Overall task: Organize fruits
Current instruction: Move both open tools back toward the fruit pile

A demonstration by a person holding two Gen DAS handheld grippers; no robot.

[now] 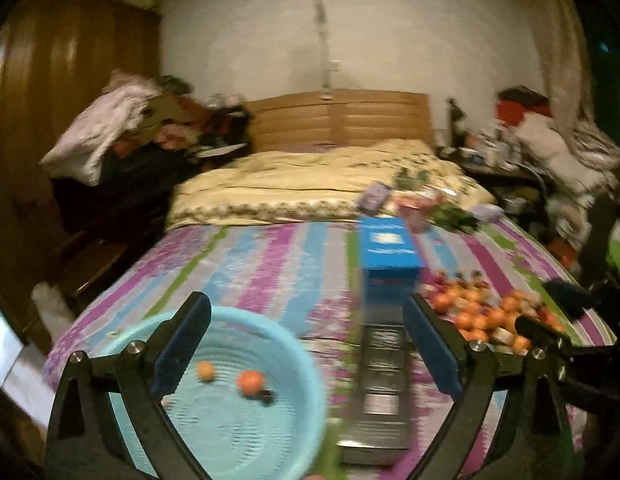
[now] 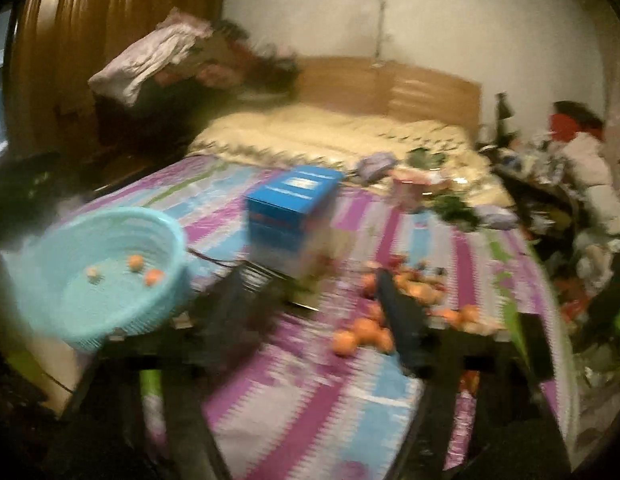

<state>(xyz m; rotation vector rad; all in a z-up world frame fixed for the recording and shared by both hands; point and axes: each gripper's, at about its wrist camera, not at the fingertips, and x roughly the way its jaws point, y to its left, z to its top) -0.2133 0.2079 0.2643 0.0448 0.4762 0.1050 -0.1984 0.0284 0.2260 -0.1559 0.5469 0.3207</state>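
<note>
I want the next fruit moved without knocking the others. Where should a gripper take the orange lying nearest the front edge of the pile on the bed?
Probably across the round middle of the front orange, coming from above and from the open striped bedsheet side. It lies at the edge of the fruit pile, so that side looks free, though blur hides exact contact with its neighbours.

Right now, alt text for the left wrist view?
The open, empty left gripper hovers over a striped bedspread, with a turquoise basket holding a few small fruits at left, a blue box ahead and a fruit pile at right.
</note>
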